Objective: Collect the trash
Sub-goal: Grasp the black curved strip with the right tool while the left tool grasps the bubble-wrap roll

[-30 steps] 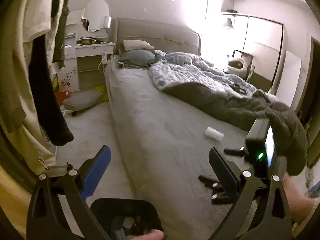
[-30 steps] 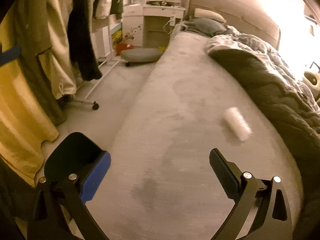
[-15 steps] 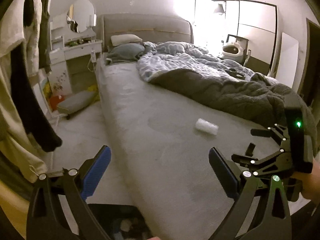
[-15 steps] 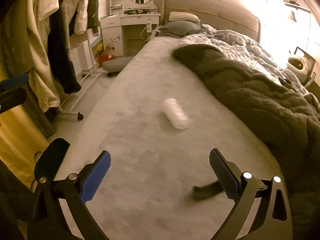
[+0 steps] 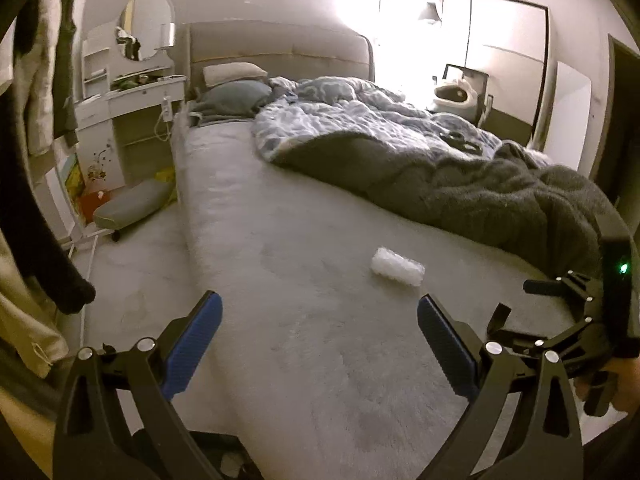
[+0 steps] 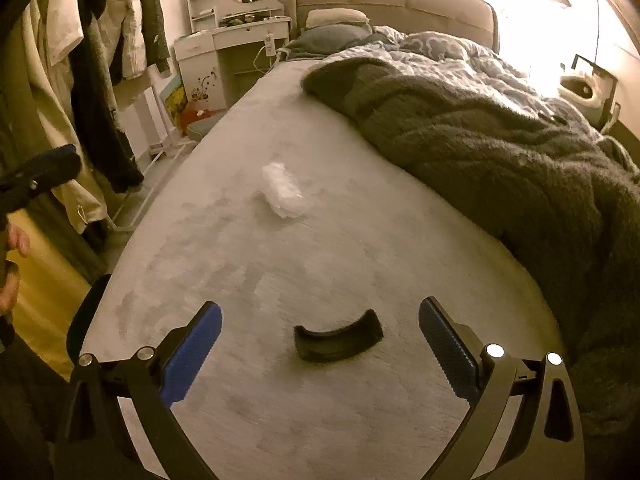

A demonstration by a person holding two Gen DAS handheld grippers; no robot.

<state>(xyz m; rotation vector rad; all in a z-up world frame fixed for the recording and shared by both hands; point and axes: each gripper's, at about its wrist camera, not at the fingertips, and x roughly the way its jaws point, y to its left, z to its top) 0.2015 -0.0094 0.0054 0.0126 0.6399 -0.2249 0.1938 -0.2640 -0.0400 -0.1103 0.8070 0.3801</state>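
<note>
The step in hand looks like the approach to trash on the bed (image 6: 320, 272). The right tool (image 6: 320, 344) hovers released and empty over a black curved scrap (image 6: 338, 340) lying between its fingers; a white wad (image 6: 282, 190) lies farther off at 11 o'clock. The left tool (image 5: 318, 344) is released too. Next, lower and clench on the scrap.

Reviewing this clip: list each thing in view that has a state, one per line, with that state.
left tongs: open, empty, above the bed.
right tongs: open, empty, above the black curved piece.
white wrapper: crumpled, lying loose on the bed sheet, ungrasped.
black curved piece: lying on the sheet, untouched.
dark blanket: rumpled, pushed to one side of the bed.
</note>
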